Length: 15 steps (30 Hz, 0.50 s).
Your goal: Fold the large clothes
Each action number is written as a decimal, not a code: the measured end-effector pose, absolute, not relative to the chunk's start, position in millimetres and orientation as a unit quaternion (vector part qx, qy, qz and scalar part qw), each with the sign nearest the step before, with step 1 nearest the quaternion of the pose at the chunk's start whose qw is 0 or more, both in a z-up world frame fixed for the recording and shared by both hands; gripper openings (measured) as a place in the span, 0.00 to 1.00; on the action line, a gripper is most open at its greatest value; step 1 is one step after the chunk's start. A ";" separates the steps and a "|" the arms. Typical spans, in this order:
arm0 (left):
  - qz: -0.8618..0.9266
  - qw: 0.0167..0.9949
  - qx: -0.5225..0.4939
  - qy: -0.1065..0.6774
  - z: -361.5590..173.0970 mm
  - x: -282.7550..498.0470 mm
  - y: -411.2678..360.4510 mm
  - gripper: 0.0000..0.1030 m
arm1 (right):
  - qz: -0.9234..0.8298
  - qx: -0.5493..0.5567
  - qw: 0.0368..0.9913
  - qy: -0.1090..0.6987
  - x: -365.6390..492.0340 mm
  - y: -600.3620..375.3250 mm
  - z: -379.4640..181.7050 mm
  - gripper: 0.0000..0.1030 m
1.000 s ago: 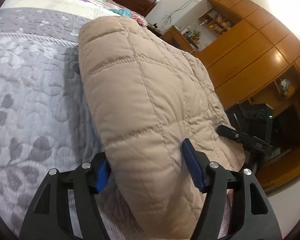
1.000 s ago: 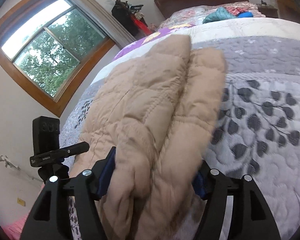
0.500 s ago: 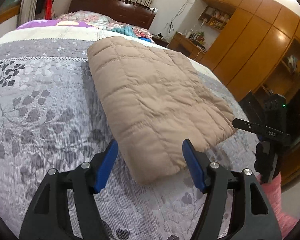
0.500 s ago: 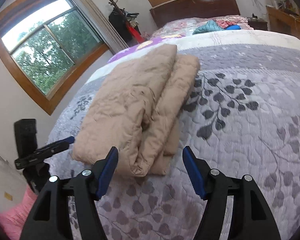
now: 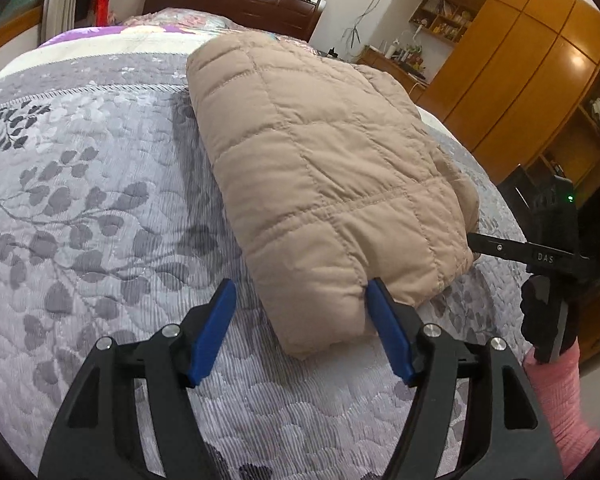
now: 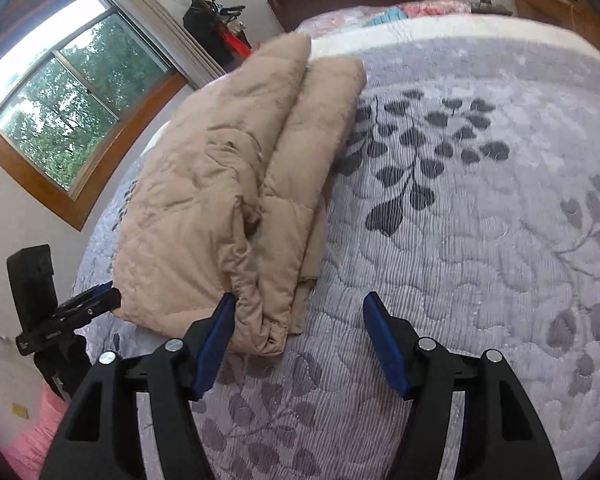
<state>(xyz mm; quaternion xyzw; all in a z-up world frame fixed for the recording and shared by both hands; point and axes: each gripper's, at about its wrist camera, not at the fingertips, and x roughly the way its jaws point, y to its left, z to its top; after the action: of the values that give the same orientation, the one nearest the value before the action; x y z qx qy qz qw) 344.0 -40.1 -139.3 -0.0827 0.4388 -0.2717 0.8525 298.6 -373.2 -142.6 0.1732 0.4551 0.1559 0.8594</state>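
Note:
A beige quilted jacket lies folded into a thick bundle on the grey leaf-patterned bedspread. My left gripper is open; the bundle's near end sits between its blue pads, touching the right pad. In the right wrist view the jacket shows its stacked folded layers. My right gripper is open, its left pad against the bundle's near corner; the other pad is over bare bedspread.
A black camera on a tripod stands at the bed edge, also seen in the right wrist view. Wooden wardrobes stand beyond. A window and dark headboard border the bed. Pink fabric lies low beside it.
Both grippers let go of the jacket and pulled back half a second ago; now both have come close to the bundle's near end again, jaws still open.

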 end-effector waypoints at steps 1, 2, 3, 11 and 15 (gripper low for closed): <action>-0.269 0.855 -0.081 0.436 -136.1 342.7 -39.5 0.65 | 0.150 0.166 0.865 0.450 294.0 -371.7 -136.7 0.64; -0.264 0.858 -0.078 0.433 -131.3 340.2 -39.0 0.65 | 0.144 0.161 0.869 0.446 289.4 -369.7 -131.4 0.64; -0.259 0.861 -0.073 0.431 -128.2 337.6 -38.8 0.66 | 0.135 0.154 0.873 0.443 283.3 -366.9 -125.6 0.66; -0.209 0.891 -0.029 0.402 -100.1 298.2 -37.4 0.82 | 0.091 0.099 0.892 0.431 237.0 -341.9 -103.7 0.88; -0.186 0.902 -0.010 0.389 -92.0 279.6 -37.4 0.88 | 0.080 0.079 0.903 0.414 215.9 -328.7 -93.2 0.94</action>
<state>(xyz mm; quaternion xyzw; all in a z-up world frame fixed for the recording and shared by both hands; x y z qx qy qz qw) 279.6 -37.4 -92.0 -0.0104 0.3887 -0.1858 0.9024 215.9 -328.7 -93.2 0.0786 0.4144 0.0801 0.9032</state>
